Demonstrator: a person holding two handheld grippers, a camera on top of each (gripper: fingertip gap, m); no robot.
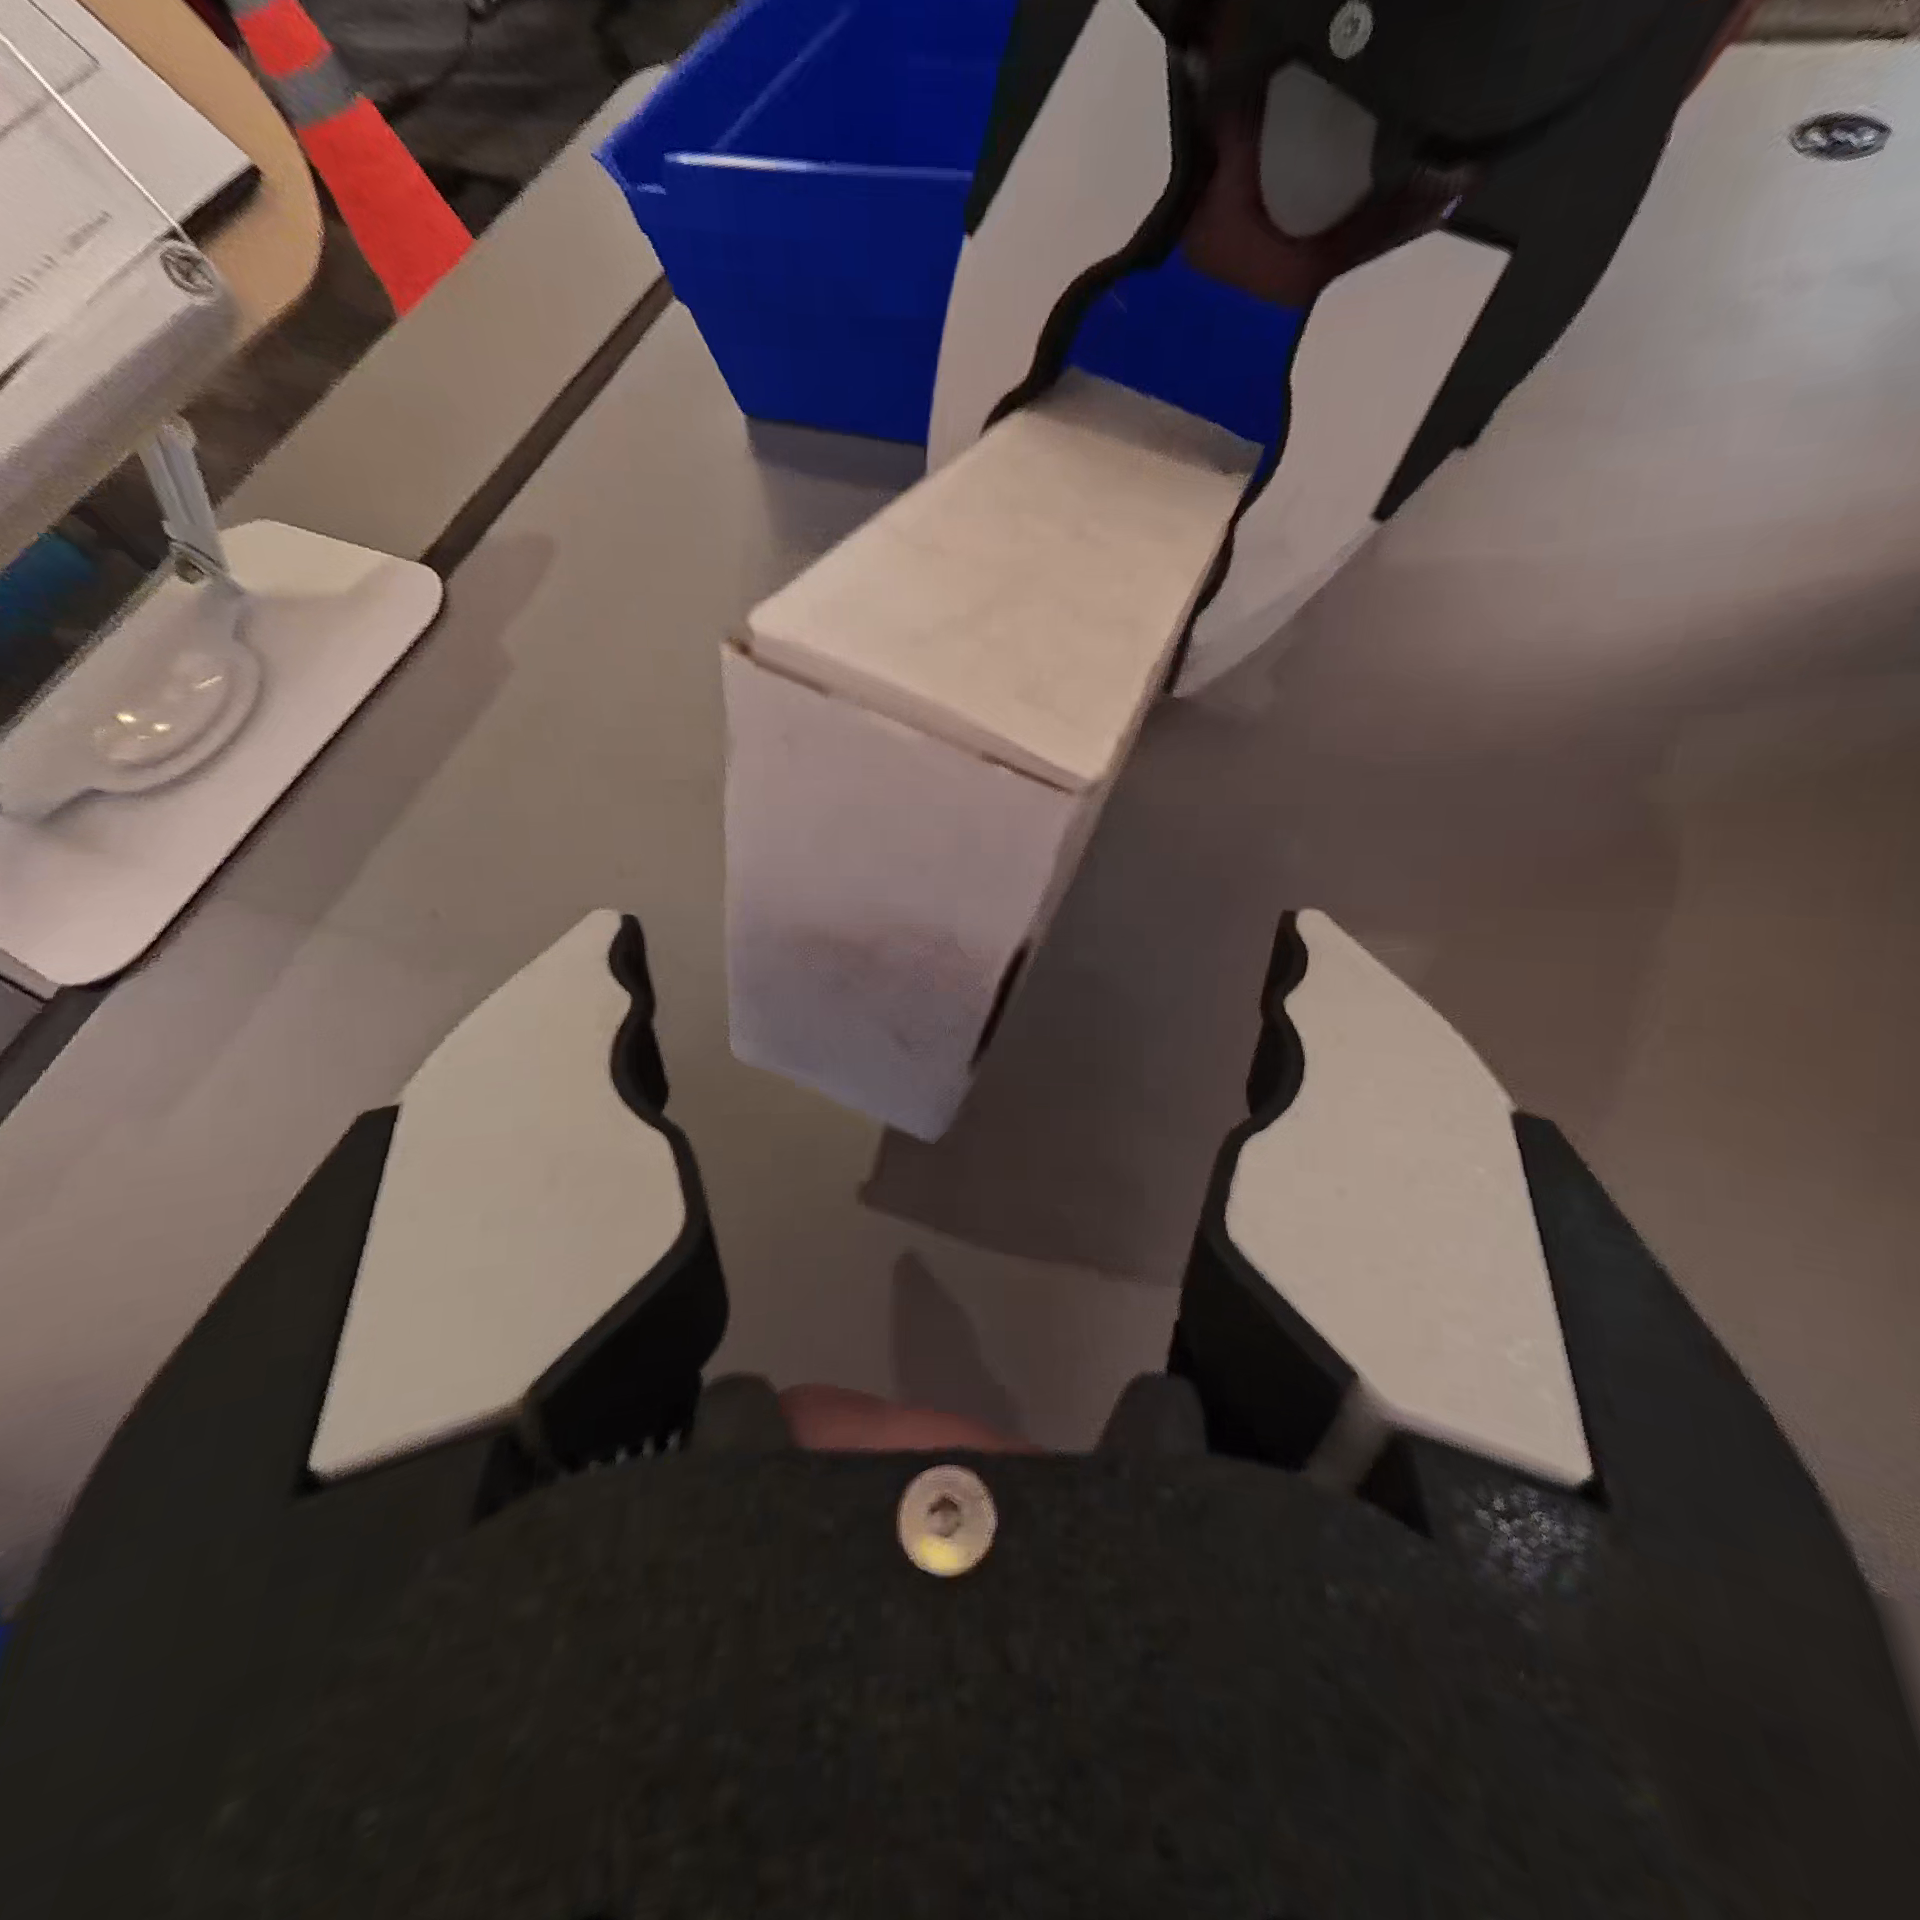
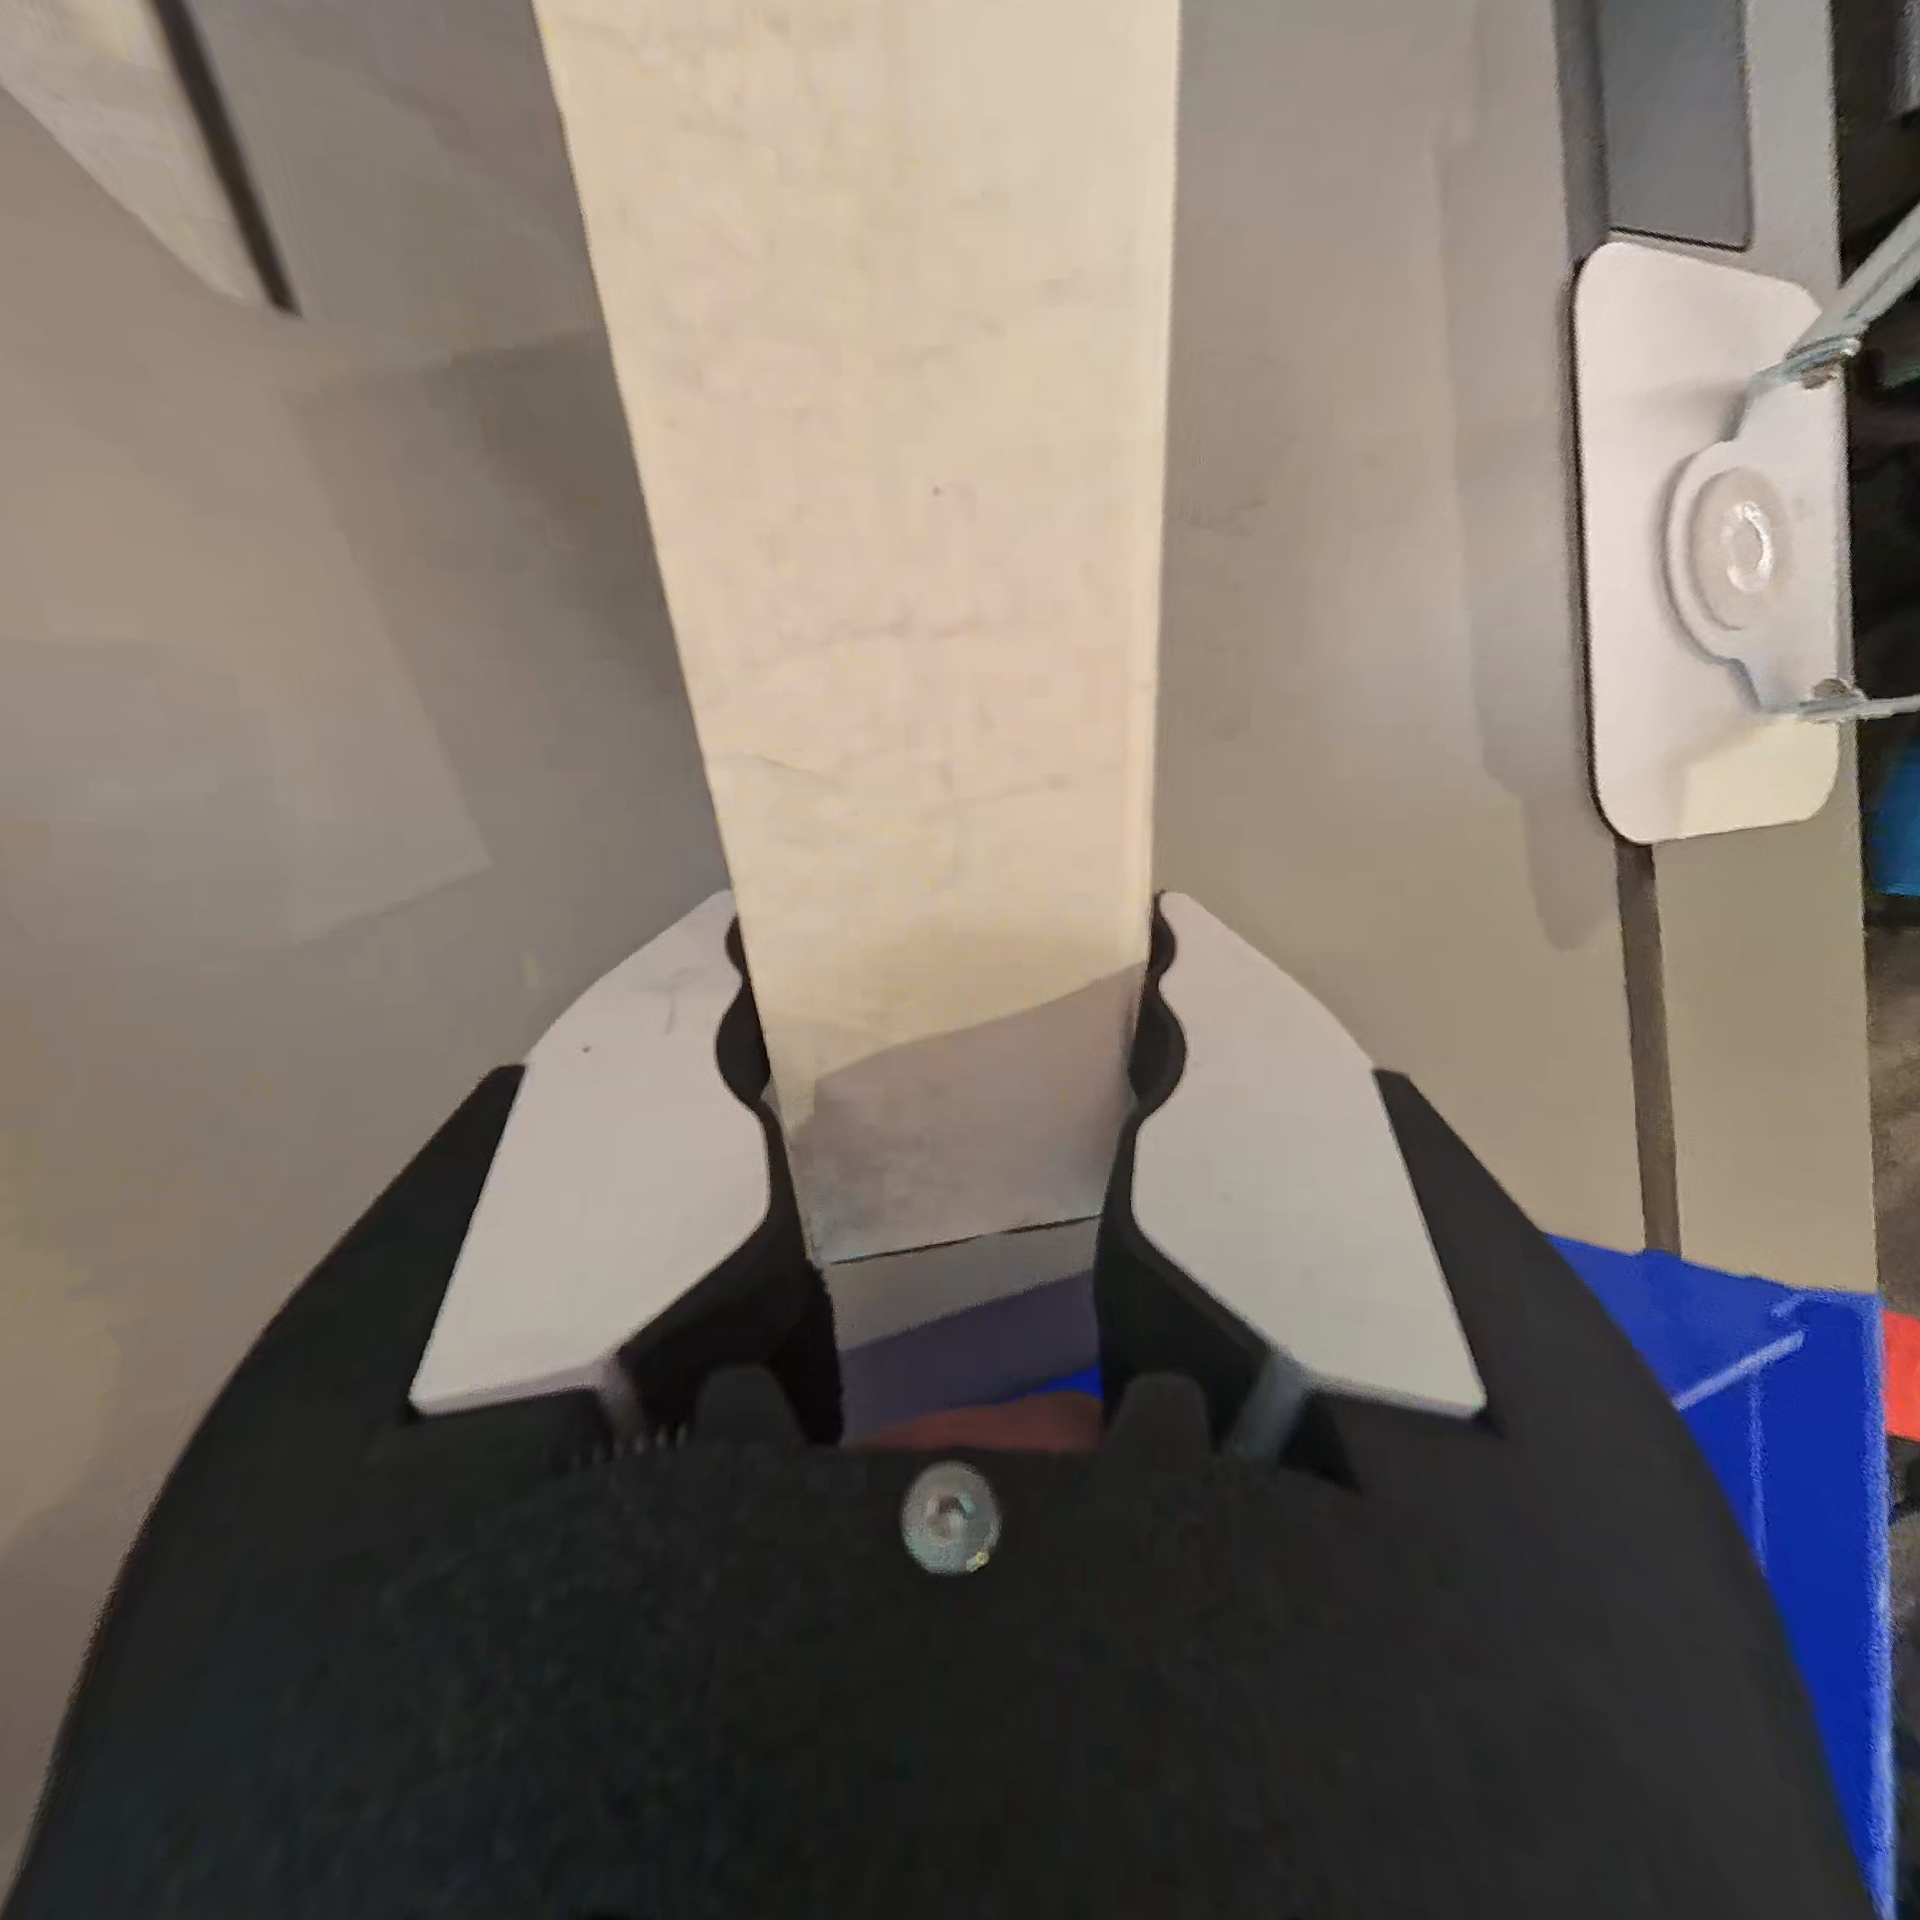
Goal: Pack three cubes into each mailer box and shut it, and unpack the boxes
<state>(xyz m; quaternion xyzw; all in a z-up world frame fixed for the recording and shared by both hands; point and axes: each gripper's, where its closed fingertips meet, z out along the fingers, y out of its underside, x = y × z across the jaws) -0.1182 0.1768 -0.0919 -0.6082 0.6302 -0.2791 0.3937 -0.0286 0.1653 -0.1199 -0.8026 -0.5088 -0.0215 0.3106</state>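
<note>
A shut white mailer box hangs tilted above the grey table, with its shadow below it. My right gripper comes in from the far side and is shut on the box's far end. In the right wrist view the right gripper clamps the box across its narrow sides, and the box runs away from the camera. My left gripper is open and empty, just short of the box's near end and not touching it. No cubes show in either view.
A blue bin stands behind the box; it also shows in the right wrist view. A white monitor-stand base sits at the table's left edge. An orange cone stands beyond the table. Left tips to right tips: about 11 centimeters.
</note>
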